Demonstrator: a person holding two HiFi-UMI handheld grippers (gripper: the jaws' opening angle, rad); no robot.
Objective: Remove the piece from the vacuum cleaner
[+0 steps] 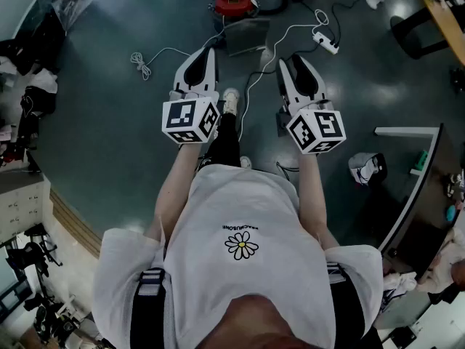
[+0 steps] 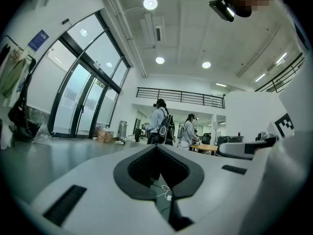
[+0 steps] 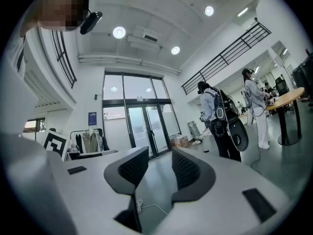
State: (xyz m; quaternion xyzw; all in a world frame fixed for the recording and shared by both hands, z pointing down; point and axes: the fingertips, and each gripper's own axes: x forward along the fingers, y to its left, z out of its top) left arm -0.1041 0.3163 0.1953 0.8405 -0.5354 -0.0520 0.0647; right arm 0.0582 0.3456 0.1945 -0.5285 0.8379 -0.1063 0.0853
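A red vacuum cleaner (image 1: 234, 1) sits on the floor at the top of the head view, with a black hose (image 1: 272, 6) curling to its right and a grey flat part (image 1: 245, 35) just in front of it. I hold both grippers at waist height, well short of it and pointing toward it. My left gripper (image 1: 207, 51) has its fingertips together, and the left gripper view shows nothing in it (image 2: 156, 147). In my right gripper (image 1: 290, 60) a gap shows between the pads, with only floor behind it (image 3: 160, 153).
A white power strip (image 1: 327, 43) and its cord lie right of the vacuum cleaner, and a coiled white cable (image 1: 142, 62) lies to its left. A curved desk (image 1: 414, 195) and a bag (image 1: 367, 167) stand at the right. Two people (image 3: 217, 116) stand farther off in the hall.
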